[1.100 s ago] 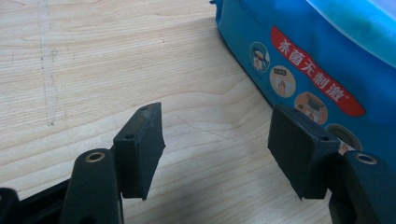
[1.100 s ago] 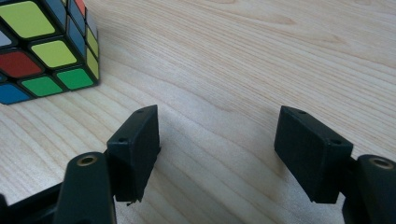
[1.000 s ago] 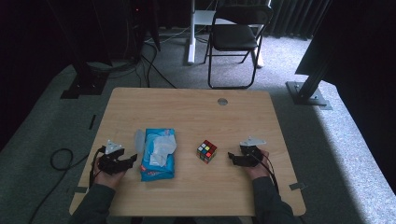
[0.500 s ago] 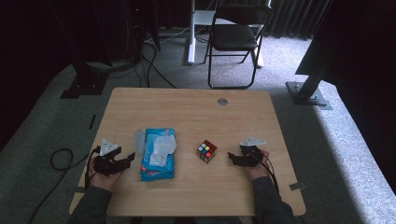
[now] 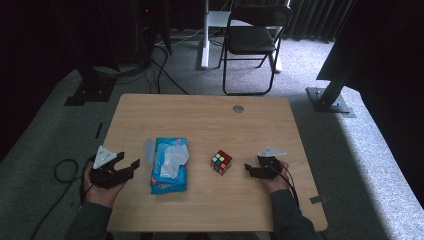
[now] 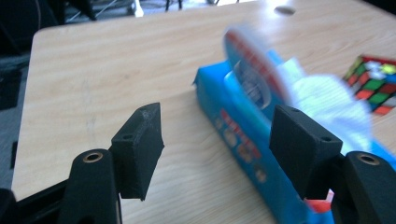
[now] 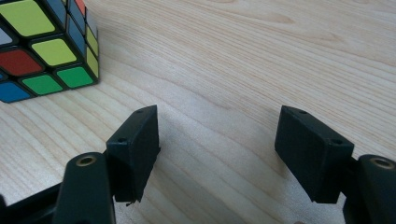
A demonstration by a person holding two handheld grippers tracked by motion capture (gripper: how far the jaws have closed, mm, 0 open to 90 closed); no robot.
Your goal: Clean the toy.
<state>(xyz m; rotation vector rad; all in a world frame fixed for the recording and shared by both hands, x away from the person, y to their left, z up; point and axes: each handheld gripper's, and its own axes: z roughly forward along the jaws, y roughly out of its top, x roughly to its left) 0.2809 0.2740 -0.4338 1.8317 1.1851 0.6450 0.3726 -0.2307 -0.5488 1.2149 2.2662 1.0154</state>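
Tissue pack (image 5: 169, 165) between spread left gripper (image 5: 131, 167) and cube (image 5: 221, 162), right gripper (image 5: 249, 170) spread beside cube.

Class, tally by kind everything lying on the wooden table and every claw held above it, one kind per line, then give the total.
Tissue packs: 1, the blue tissue pack
Puzzle cubes: 1, the puzzle cube
Claws: 2, left claw and right claw
Total: 4

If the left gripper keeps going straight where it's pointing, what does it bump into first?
Probably the blue tissue pack: the left gripper has open jaws, and its right jaw already lines up with the pack's near side. Depth is hard to judge.
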